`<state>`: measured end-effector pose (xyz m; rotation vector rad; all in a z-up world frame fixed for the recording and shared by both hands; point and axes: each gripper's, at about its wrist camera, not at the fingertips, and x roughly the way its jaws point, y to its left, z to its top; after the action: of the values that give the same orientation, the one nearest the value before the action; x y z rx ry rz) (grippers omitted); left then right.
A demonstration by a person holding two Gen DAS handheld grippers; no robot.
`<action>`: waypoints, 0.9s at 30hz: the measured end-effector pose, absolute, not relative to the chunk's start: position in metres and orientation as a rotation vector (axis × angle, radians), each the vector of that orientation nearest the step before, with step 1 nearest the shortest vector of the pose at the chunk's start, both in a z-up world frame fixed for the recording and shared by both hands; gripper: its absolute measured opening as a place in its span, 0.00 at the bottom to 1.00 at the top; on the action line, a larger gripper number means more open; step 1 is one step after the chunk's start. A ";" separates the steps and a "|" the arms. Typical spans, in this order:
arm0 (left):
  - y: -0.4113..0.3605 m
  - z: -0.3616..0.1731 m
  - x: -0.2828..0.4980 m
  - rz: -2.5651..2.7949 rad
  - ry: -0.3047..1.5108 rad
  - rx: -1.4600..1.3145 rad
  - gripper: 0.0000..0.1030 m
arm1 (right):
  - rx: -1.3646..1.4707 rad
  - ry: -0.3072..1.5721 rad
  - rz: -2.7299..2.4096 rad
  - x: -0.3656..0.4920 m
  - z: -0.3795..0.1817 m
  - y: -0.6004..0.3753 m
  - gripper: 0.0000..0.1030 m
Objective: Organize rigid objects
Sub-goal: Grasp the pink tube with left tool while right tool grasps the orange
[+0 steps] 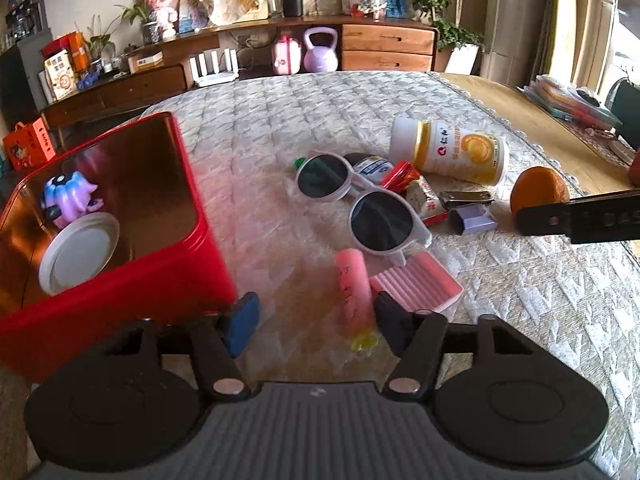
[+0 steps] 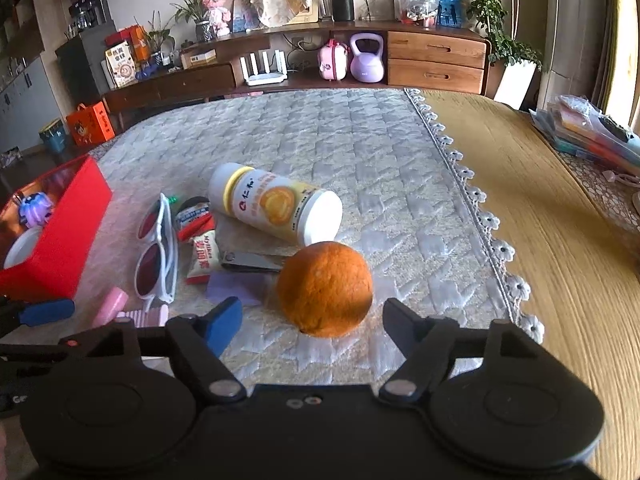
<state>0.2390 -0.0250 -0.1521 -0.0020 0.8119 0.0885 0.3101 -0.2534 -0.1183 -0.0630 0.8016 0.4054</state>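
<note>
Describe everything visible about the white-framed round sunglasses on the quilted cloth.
The white-framed round sunglasses look like glossy plastic, with two dark round lenses that show reddish in the right wrist view. They lie flat on the pale quilted cloth, lenses up, among the clutter right of the red metal tin. Small packets crowd one side; the pink ribbed case lies at one corner. No gripper touches them.

A red tin (image 1: 132, 280), an orange fruit (image 2: 324, 288), white-framed sunglasses (image 1: 360, 200), a pink tube (image 1: 354, 288) and a grey quilted cloth (image 2: 320, 140) are seen.
</note>
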 end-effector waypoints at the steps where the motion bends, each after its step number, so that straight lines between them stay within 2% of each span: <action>1: -0.026 -0.152 0.240 0.085 0.811 -0.001 0.56 | -0.063 0.802 0.403 0.311 -0.119 -0.253 0.70; 3: -0.026 -0.152 0.242 0.065 0.809 -0.006 0.48 | -0.063 0.805 0.398 0.312 -0.121 -0.253 0.68; 5: -0.028 -0.151 0.243 0.040 0.804 0.003 0.35 | -0.063 0.803 0.385 0.313 -0.122 -0.253 0.63; 9: -0.032 -0.150 0.246 0.009 0.803 0.010 0.22 | -0.040 0.805 0.371 0.315 -0.122 -0.256 0.51; 11: -0.032 -0.150 0.245 0.008 0.802 0.010 0.15 | -0.038 0.805 0.366 0.314 -0.122 -0.256 0.51; 27: -0.019 -0.137 0.233 0.015 0.812 -0.031 0.15 | -0.036 0.765 0.369 0.271 -0.105 -0.261 0.49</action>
<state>0.2326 -0.0185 -0.1370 -0.0311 0.8121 0.0148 0.2705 -0.2609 -0.1052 -0.0355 0.7655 0.3688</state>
